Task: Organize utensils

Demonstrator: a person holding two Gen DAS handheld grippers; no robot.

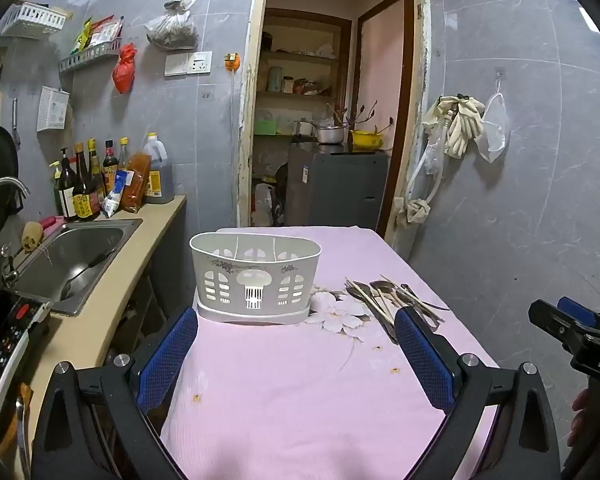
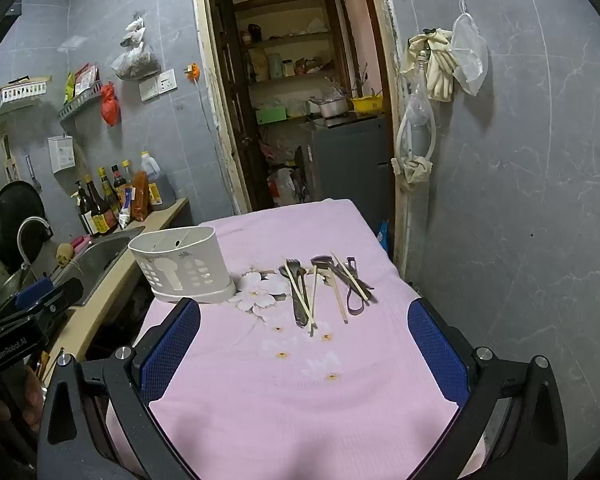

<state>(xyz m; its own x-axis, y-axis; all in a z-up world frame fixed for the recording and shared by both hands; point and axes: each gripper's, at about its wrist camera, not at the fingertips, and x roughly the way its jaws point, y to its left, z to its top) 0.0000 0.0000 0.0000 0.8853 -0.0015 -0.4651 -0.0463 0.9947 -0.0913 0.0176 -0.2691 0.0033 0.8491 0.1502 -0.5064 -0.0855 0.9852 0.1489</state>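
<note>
From the left wrist, the left gripper [image 1: 296, 344] is seen spread wide and empty above the pink flowered cloth [image 1: 300, 400]; a white perforated plastic caddy [image 1: 255, 276] is stood ahead, with metal spoons and wooden chopsticks [image 1: 388, 298] laid to its right. From the right wrist, the right gripper [image 2: 304, 342] is likewise held spread, nothing pinched, the utensils [image 2: 324, 288] lying ahead beside the caddy [image 2: 180, 266].

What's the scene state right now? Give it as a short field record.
surface: table under pink flowered cloth
holder: white perforated plastic utensil holder, upright, nothing seen in it
utensils: loose pile of metal spoons, fork and wooden chopsticks, on the cloth, right of the holder
left gripper: open, holding nothing
right gripper: open, holding nothing
progress: nothing sorted yet
</note>
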